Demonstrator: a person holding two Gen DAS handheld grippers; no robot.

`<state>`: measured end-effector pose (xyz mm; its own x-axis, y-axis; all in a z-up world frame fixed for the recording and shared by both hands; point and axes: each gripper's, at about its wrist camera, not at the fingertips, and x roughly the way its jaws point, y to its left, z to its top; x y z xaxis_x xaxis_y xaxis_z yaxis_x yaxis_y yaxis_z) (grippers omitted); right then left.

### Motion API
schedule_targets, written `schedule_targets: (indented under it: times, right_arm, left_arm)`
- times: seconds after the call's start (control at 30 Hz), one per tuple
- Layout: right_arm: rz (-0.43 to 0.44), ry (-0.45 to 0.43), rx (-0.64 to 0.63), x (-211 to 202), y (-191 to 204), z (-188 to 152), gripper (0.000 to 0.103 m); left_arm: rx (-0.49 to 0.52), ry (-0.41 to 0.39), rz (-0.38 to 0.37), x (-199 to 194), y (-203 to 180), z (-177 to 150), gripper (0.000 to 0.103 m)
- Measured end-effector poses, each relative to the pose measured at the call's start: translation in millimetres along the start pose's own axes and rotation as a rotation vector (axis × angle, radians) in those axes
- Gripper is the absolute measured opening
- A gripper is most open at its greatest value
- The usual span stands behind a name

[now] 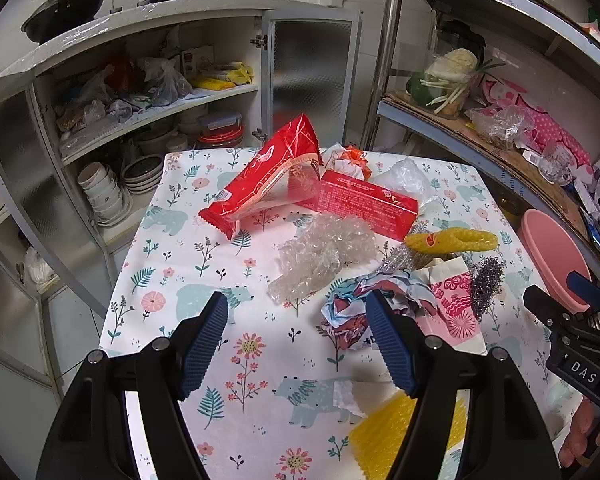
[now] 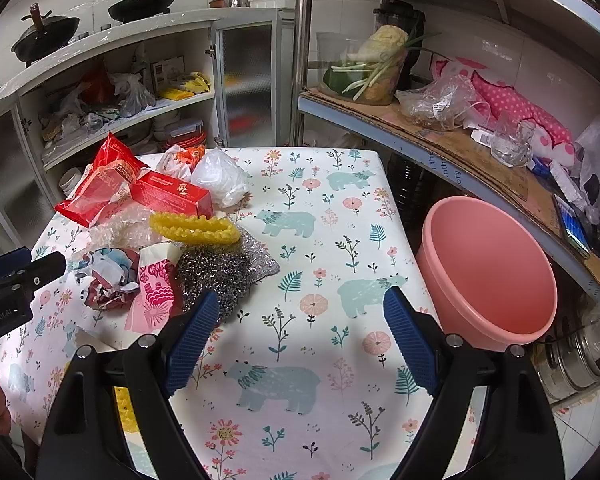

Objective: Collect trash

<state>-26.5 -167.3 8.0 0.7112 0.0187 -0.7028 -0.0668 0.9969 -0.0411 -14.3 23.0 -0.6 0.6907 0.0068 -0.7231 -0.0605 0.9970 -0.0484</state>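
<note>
- Left gripper (image 1: 296, 338): jaws wide apart, nothing between the pads, hovering over the tablecloth (image 1: 260, 360) just short of the crumpled printed paper (image 1: 352, 312).
- Right gripper (image 2: 300, 336): jaws spread wide, empty, above bare cloth between the steel scourer (image 2: 220, 272) and the pink bin (image 2: 488, 268).
- Trash heaped on the tablecloth, all well left of the pink bin: red snack wrapper (image 1: 260, 184), red carton (image 1: 364, 204), clear bubble wrap (image 1: 324, 256), yellow foam net (image 2: 196, 230), white plastic bag (image 2: 220, 180), pink-patterned paper bag (image 2: 156, 292).
- Second yellow foam net (image 1: 380, 436) near the cloth's front edge, partly hidden behind the left gripper.
- Pink bin off the table's right edge, mouth tilted toward it, inside empty.
</note>
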Motion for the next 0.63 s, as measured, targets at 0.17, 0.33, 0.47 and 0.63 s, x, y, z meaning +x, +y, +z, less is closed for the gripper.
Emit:
schedule_targets:
  times: [0.17,0.33,0.47,0.63]
  right_arm:
    - [-0.001,0.002,-0.003,0.2,0.8,0.1,0.085]
    - [-0.002,0.002,-0.001,0.7,0.7,0.0,0.085]
    - [-0.003,0.005,0.000,1.9,0.6,-0.9,0.085]
    - [-0.004,0.004,0.001,2.1,0.4,-0.9,0.085]
  left_arm:
    - [-0.004,0.005,-0.002,1.2,0.9,-0.8,0.071]
    - [-0.007,-0.002,-0.001,0.8,1.2,-1.2,0.071]
    - [-0.013,0.001,0.008,1.1,1.6,-0.5,0.071]
    - [-0.019,0.003,0.010,1.8,2.6,-0.7,0.071]
